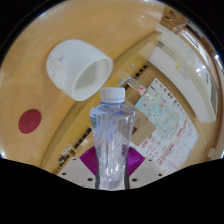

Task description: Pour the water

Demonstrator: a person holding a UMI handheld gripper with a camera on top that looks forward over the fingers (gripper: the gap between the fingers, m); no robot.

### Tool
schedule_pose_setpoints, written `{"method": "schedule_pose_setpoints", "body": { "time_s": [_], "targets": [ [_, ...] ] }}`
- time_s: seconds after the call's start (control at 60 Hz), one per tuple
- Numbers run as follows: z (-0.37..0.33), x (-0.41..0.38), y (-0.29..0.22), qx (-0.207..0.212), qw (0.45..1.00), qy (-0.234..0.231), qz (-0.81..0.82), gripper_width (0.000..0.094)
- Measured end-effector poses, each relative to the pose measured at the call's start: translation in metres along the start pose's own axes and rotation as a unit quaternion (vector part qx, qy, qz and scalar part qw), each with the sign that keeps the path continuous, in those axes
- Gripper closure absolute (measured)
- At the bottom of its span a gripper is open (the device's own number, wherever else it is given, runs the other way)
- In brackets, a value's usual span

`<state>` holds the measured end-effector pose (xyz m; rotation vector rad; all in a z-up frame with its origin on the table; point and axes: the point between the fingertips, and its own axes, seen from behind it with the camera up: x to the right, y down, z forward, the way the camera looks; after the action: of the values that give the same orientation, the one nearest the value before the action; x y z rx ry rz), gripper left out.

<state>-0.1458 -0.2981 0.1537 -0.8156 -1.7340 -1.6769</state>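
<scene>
A clear plastic water bottle point(112, 135) with a white cap stands upright between my fingers, its lower body squeezed against the purple pads point(92, 161) on both sides. My gripper point(112, 172) is shut on it. Beyond the bottle, up and to the left, a white cup point(80, 68) lies tilted on the wooden table point(30, 85), its open mouth turned toward the bottle. The bottle's base is hidden by the gripper body.
A dark red round disc point(31, 121) lies on the table left of the bottle. To the right sits a printed paper or box point(165, 115) with coloured markings. The table's edge runs diagonally behind the bottle.
</scene>
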Motion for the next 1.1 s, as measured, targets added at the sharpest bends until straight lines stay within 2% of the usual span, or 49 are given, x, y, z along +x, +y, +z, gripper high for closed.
{"method": "schedule_pose_setpoints", "body": {
  "time_s": [0.167,0.3,0.417,0.55,0.6,0.65,0.733,0.9,1.1],
  "targets": [
    [-0.018,0.047,0.034,0.004,0.989,0.028,0.144,0.0614],
    [-0.035,0.096,0.088,0.01,0.933,0.055,0.355,0.0614],
    [-0.049,0.127,0.128,0.018,0.832,0.064,0.551,0.0615],
    [-0.058,0.111,0.148,0.037,0.663,0.022,0.748,0.0614],
    [-0.052,0.097,0.131,0.033,0.615,0.005,0.788,0.0616],
    [-0.051,0.073,0.138,0.034,0.567,-0.021,0.823,0.0616],
    [-0.041,0.027,0.107,0.022,0.52,-0.059,0.852,0.0615],
    [-0.026,-0.055,0.053,-0.003,0.48,-0.123,0.869,0.0613],
    [-0.018,-0.125,-0.001,-0.007,0.445,-0.167,0.88,0.0614]
  ]
}}
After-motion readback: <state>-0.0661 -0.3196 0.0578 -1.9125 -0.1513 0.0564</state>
